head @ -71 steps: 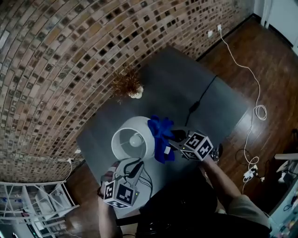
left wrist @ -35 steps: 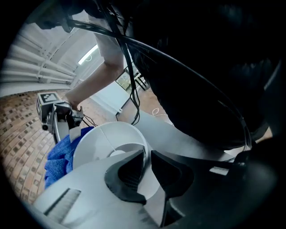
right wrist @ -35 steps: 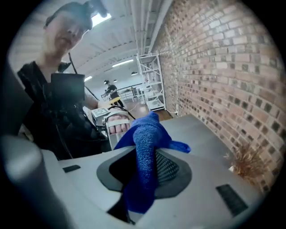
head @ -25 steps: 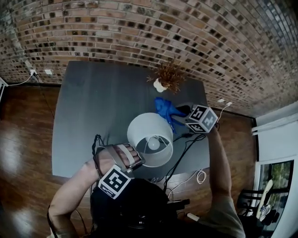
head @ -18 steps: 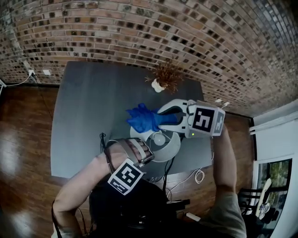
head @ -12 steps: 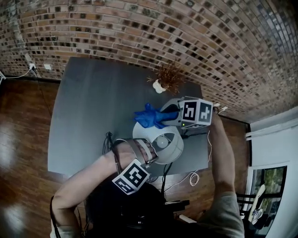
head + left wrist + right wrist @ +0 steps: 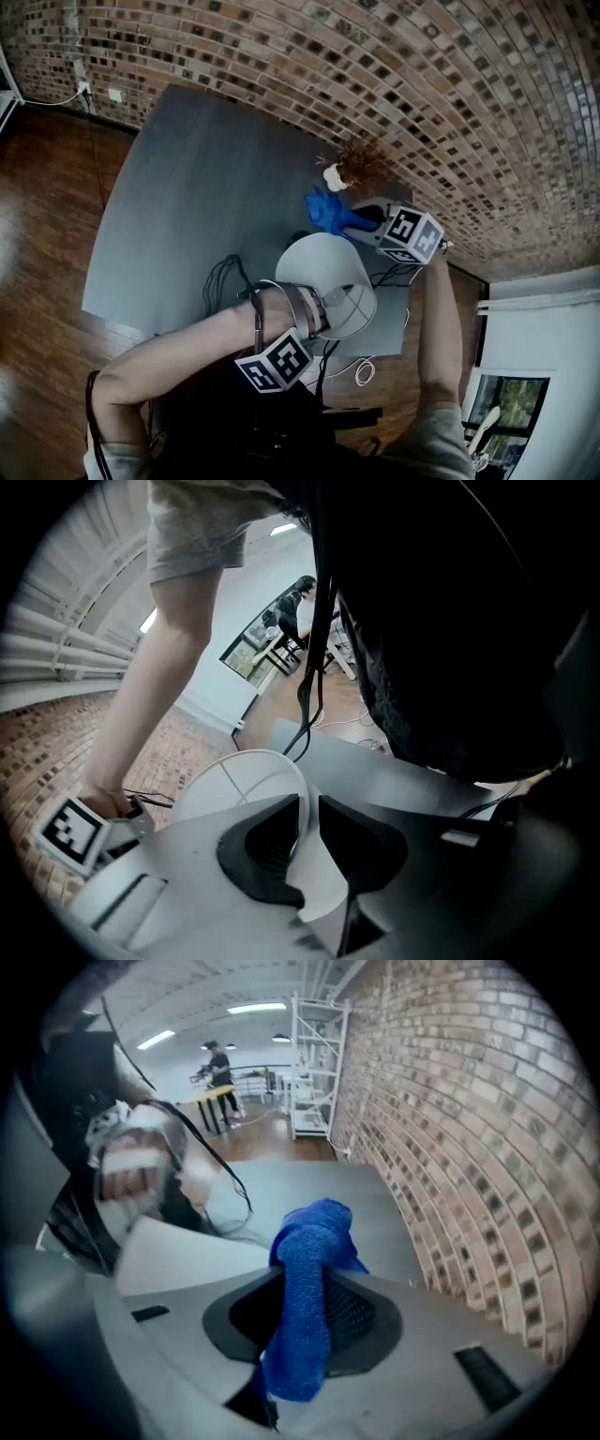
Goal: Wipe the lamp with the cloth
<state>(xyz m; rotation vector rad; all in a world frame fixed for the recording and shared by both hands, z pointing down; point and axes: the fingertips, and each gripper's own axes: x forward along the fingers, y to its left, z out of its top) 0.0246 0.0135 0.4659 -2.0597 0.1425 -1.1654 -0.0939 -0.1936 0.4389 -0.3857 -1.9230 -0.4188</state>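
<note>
Two grips confirmed: left gripper pinched narrow on lampshade rim; right gripper clamped on cloth, swung off shade opening to outer wall beyond left gripper. Wiping judged under way.

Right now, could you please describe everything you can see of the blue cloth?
The blue cloth looks like soft, nubby microfibre, bunched into a thick rope. The right gripper is shut on its middle: a rounded wad sticks out past the jaws and a tail hangs behind them. It is held above the grey table, just beyond the white lampshade; whether it touches the shade I cannot tell.
</note>
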